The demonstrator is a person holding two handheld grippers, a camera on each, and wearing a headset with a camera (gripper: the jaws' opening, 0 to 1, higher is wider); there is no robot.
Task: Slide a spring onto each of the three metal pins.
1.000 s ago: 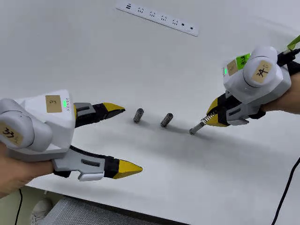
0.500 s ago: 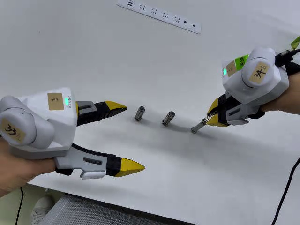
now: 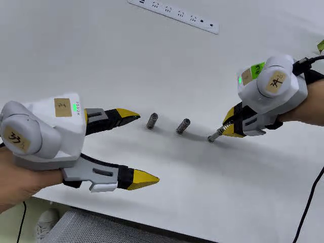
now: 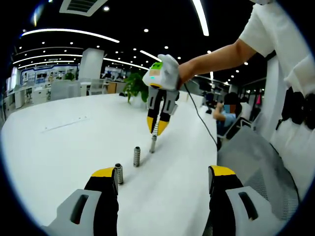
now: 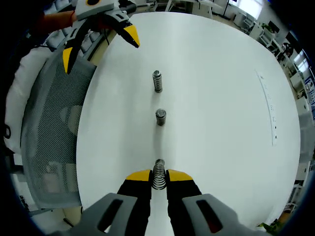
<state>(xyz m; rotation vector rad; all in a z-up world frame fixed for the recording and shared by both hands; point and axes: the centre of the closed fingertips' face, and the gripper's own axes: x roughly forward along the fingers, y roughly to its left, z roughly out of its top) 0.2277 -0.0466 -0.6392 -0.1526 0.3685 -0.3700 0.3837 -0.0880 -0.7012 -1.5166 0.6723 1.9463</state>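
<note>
Spring pinched on third pin

R gripper [image 3: 228, 130] nearly closed, spring [image 5: 158, 176] clamped btwn its tips; pin [image 3: 213, 137] sticks out at 7 o'clock, touching table. Near sprung pin [image 5: 161, 116], far sprung pin [image 5: 157, 81] at 12 o'clock. L gripper [image 3: 145, 148] gaping wide, holding nothing

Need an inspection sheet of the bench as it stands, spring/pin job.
Surface: white tabletop, no marks seen.
Job's things: first spring-covered metal pin and second spring-covered metal pin stand upright, apart. Third metal pin leans, lower end at the tabletop, silver coil spring on its upper part.
Clutter: white power strip at the far side.
Grippers: left gripper open, holding nothing. Right gripper shut on the coil spring.
Cables: black cable at the right.
Surroundings: grey mesh chair below the near edge.
</note>
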